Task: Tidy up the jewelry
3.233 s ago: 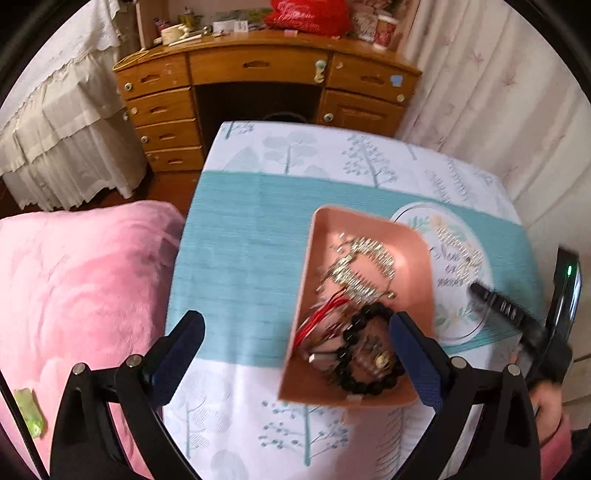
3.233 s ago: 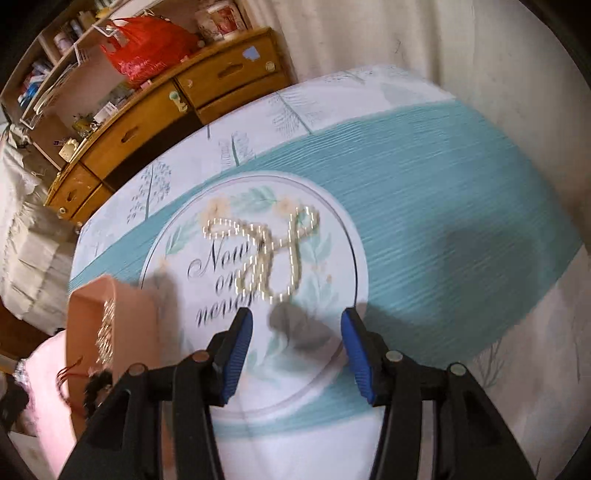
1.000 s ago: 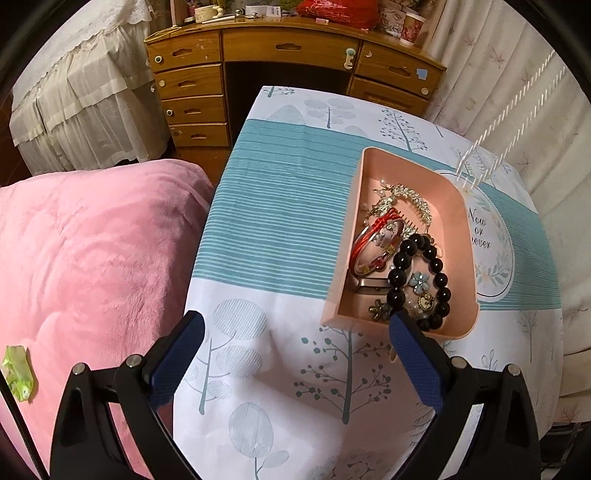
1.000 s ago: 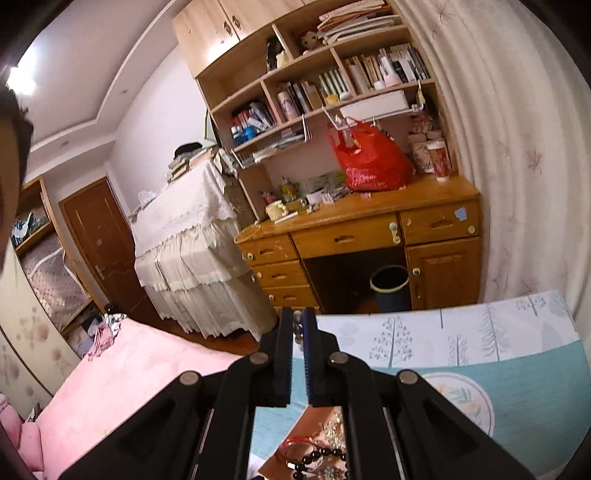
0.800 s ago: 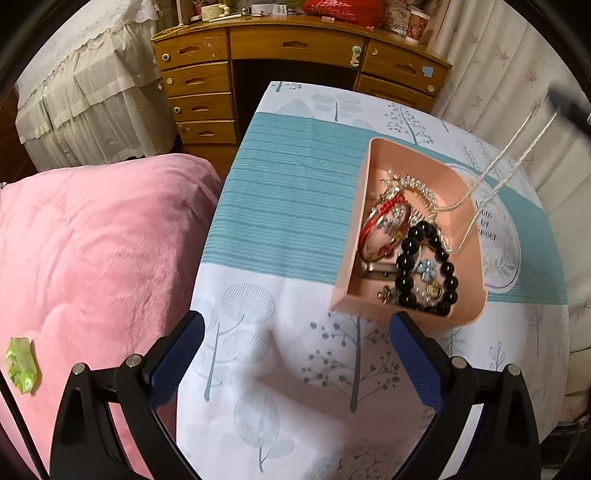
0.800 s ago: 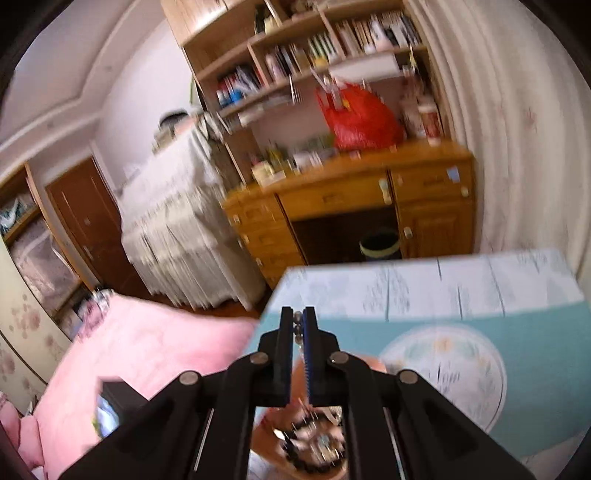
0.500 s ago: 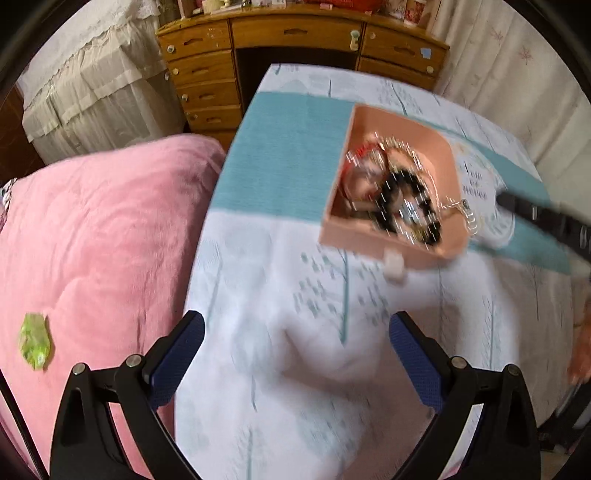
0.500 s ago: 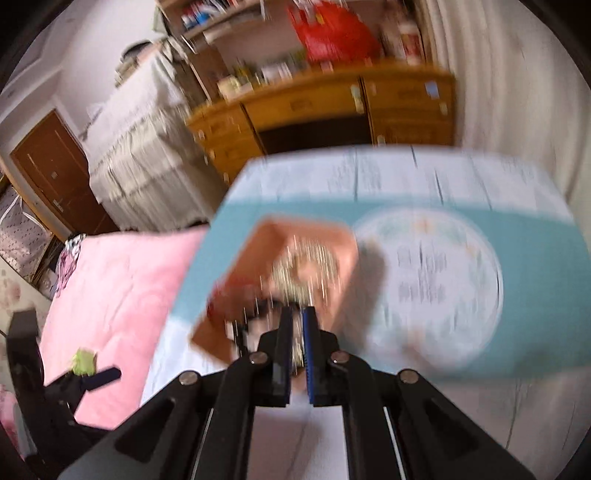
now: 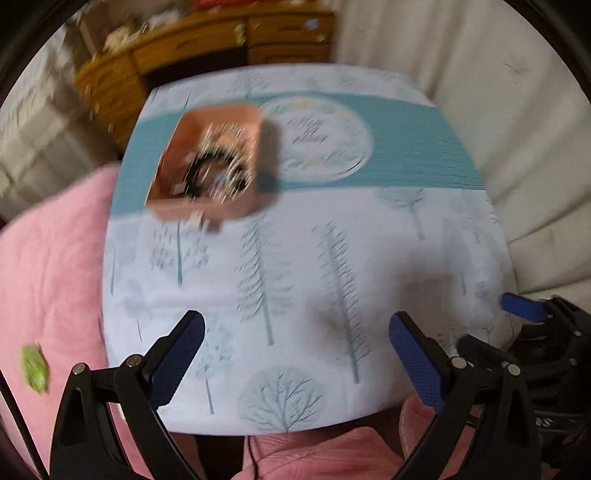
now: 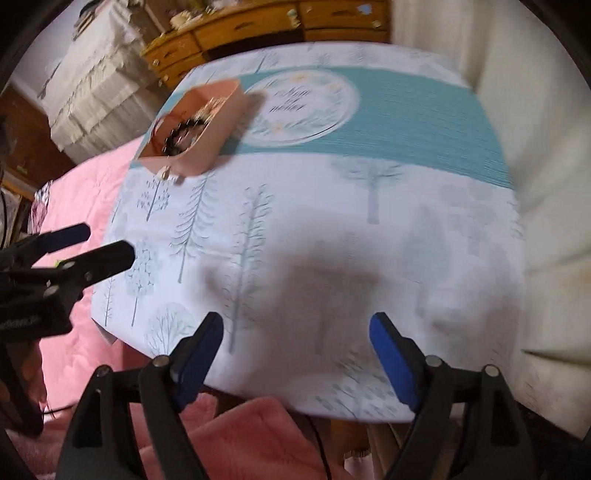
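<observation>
A pink tray (image 9: pixel 236 208) sits on the far left part of the table and holds a black bead bracelet (image 9: pixel 214 173) and shiny chains; it also shows in the right wrist view (image 10: pixel 207 155). Both views are blurred. My left gripper (image 9: pixel 295 347) is open and empty over the table's near edge. My right gripper (image 10: pixel 295 347) is open and empty, also over the near edge. The left gripper (image 10: pixel 88 243) shows at the left of the right wrist view. The right gripper's fingertips (image 9: pixel 522 306) show at the right of the left wrist view.
The table wears a white tree-print cloth (image 9: pixel 295 258) with a teal band and a round printed emblem (image 9: pixel 317 144). A pink blanket (image 9: pixel 48 280) lies to the left. A wooden desk with drawers (image 10: pixel 258 26) stands behind. A white curtain (image 10: pixel 535 147) hangs on the right.
My right gripper carried the pearl chain over the pink tray, opened and let it go there. Both grippers have pulled back to the table's near edge.
</observation>
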